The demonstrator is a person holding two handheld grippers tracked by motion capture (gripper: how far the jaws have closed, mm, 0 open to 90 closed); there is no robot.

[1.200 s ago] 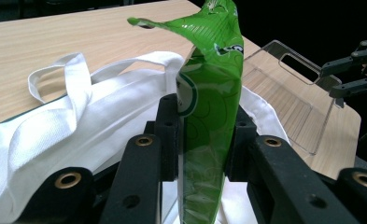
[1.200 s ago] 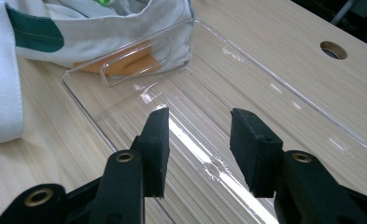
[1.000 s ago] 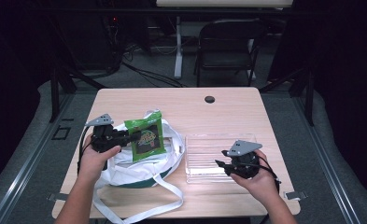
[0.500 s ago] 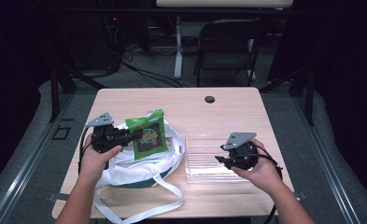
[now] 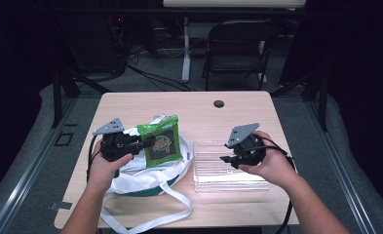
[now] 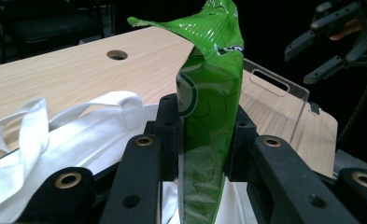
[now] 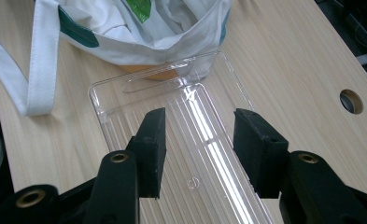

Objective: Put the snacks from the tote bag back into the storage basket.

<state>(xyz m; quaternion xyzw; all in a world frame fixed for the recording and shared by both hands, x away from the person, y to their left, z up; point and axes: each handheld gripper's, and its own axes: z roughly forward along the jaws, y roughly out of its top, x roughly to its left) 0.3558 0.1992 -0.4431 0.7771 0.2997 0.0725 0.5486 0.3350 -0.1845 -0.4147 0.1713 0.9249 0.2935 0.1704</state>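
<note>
My left gripper (image 5: 143,142) is shut on a green snack bag (image 5: 162,141), holding it upright above a white tote bag (image 5: 145,178) with green trim. In the left gripper view the pads pinch the green snack bag (image 6: 209,107) from both sides, with the tote (image 6: 78,126) below. My right gripper (image 5: 226,159) hovers over a clear plastic tray (image 5: 218,170) on the table's right half. Its jaws have just been opening. In the right gripper view the right gripper (image 7: 200,149) holds nothing, and the bare ribbed tray (image 7: 120,84) lies beneath.
The wooden table (image 5: 257,117) has a round cable hole (image 5: 219,104) near its far edge. A dark folding chair (image 5: 238,44) stands behind the table. The tote's long white strap (image 5: 174,214) trails toward the near edge.
The right hand has lifted off the tray and drifted toward the far side, its jaws wider apart. The left hand has kept still with the green bag.
</note>
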